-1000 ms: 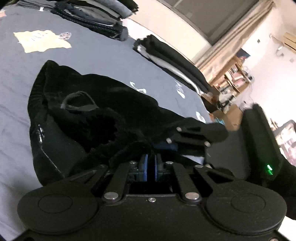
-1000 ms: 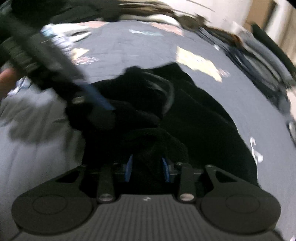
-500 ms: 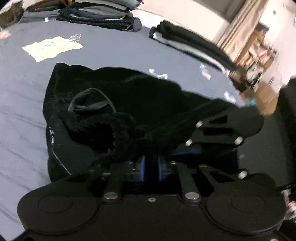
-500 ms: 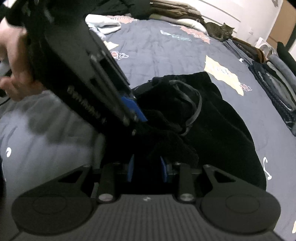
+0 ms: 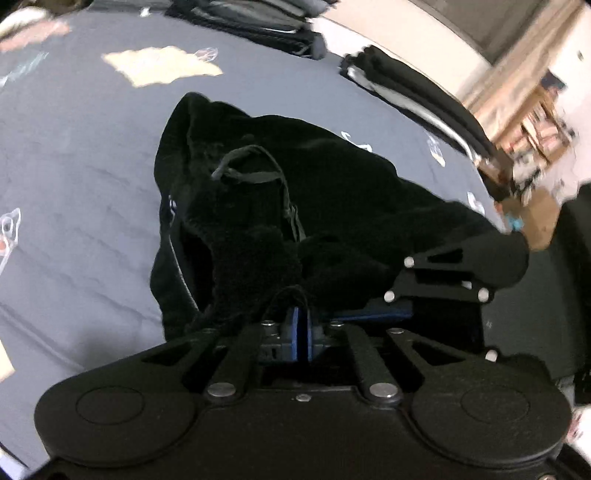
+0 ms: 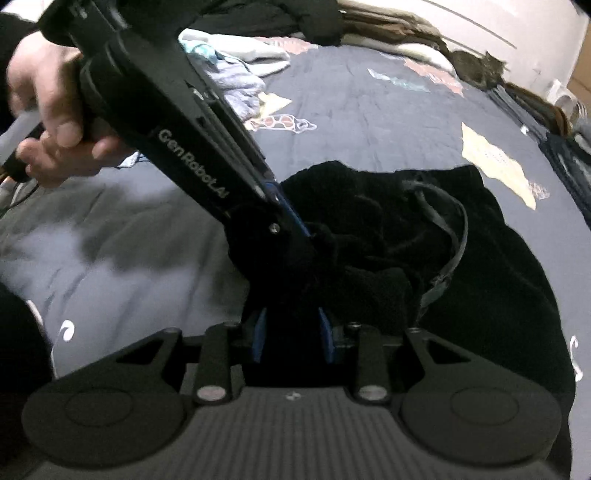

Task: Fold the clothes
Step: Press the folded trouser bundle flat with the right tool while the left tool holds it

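Black fleece garment (image 5: 332, 192) lies bunched on the grey bed (image 5: 74, 166). My left fingers (image 5: 301, 334) pinch its near edge; my right fingers (image 6: 291, 332), at three o'clock, clamp a thicker fold.

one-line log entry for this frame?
stage: gripping | left gripper: shut on black garment | right gripper: shut on black garment | surface: bed

Bedroom: quilted bedspread (image 5: 92, 177) (clothes stacks (image 5: 258, 26) behind).
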{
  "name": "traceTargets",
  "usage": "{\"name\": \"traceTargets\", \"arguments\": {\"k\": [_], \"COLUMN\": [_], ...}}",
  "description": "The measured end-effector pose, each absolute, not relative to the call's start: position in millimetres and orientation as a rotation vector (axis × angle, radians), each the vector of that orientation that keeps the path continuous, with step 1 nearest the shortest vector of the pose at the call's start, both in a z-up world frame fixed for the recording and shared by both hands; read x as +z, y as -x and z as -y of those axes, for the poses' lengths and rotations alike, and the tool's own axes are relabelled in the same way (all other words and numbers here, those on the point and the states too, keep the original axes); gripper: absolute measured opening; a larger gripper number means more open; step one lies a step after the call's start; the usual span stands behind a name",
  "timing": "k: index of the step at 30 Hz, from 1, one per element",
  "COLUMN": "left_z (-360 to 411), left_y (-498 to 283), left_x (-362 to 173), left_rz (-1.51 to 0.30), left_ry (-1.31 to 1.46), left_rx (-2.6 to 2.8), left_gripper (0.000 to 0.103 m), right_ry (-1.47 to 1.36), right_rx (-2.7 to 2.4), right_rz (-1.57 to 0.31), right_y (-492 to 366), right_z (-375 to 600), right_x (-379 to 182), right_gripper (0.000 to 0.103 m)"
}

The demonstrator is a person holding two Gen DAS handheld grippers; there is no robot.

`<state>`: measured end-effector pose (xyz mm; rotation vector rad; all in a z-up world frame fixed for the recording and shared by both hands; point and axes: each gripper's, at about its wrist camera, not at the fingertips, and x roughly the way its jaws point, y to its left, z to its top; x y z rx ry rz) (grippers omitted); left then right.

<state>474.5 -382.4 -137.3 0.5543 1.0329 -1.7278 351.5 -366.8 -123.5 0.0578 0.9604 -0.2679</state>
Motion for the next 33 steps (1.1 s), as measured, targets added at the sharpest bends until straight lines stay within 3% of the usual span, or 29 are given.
{"name": "traceTargets", "arguments": {"k": [2, 4, 5, 6, 8, 10, 19, 30, 33], "left_z": [383, 385, 387, 387, 385, 380, 362, 379, 383], "left_y": [-470, -465, -463, -463, -469, -478, -509, -535, -536], "left_x": [-142, -146, -148, -150, -150, -146, -147, -166, -168], "left_rz": [-0.993, -0.967, -0.962, -0.967, -0.998, -1.035, -1.15, -1.407, -1.39], "left_ry": [-0.594, -0.633, -0.652, -0.637, -0.581, -0.506, -0.381, -0.108, -0.105], "left_rx": [-1.71, -1.693, -1.684, -1.682, -1.689, -1.706, -1.708, -1.595, -1.58], "left_gripper": [0.03, 0.04, 0.04, 0.04, 0.012, 0.009, 0.011, 0.013, 0.012], "right_ry": [-0.097, -0.12, -0.131, -0.143, -0.165, -0.188, -0.286, -0.214, -0.207], "right_rx": [-0.289, -0.299, -0.304, -0.309, -0.318, -0.328, -0.369, -0.345, -0.34], "right_rz": [-0.944, -0.928, -0.92, -0.911, -0.895, -0.878, -0.804, -0.942, -0.949], "right_y": [-348, -346, -345, -344, -343, -341, -333, -355, -354], "right_z": [371, 375, 377, 379, 384, 388, 407, 403, 403], "right_x": [-120, -116, -114, -112, -107, -103, -84, -125, -124], "right_gripper": [0.032, 0.032, 0.032, 0.032, 0.031, 0.032, 0.031, 0.032, 0.032]}}
